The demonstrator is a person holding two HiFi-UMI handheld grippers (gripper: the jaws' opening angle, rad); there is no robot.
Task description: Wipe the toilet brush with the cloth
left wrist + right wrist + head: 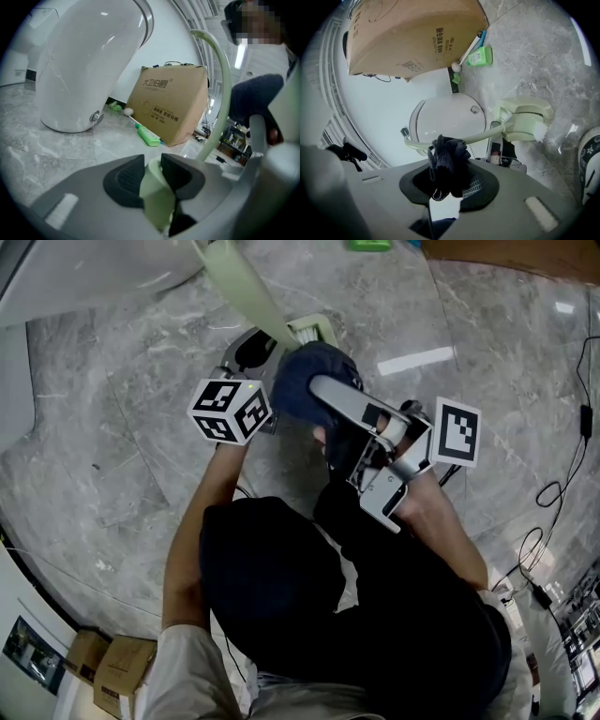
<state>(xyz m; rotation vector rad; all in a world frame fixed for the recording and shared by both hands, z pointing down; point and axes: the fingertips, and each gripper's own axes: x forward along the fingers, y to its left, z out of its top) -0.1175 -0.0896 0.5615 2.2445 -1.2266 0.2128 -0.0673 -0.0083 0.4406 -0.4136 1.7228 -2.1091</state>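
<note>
Head view, brush: a pale green plastic toilet brush (246, 289) with white bristles is held above the grey marble floor (122, 427). The bristle end is seen just above centre and the handle runs off toward 11 o'clock.
Head view, left claw: the left claw (255, 351) is clenched on the toilet brush near its bristle end.
Head view, cloth: a dark blue knitted cloth (302, 371) is bunched just at 6 o'clock of the bristles and is grasped by the right claw (317, 388).
Head view, surroundings: small cardboard boxes (108, 662) are seen at 7 o'clock and a black cable (562, 479) at 3 o'clock.
Left gripper view, claw: both pads are closed tight on the green body of the brush (157, 192), whose thin handle arches up toward 1 o'clock.
Left gripper view, background: a white ceramic toilet (89, 65) stands at 10 o'clock. A large printed cardboard box (171, 105) stands behind it, and a green plastic bottle (148, 136) lies on the floor just beside that box.
Right gripper view, claw: the cloth (446, 159) is pinched between the pads. Its folds stand up and overlap the handle, though contact cannot be confirmed.
Right gripper view, brush: the bristles (540, 130) are seen at 3 o'clock.
</note>
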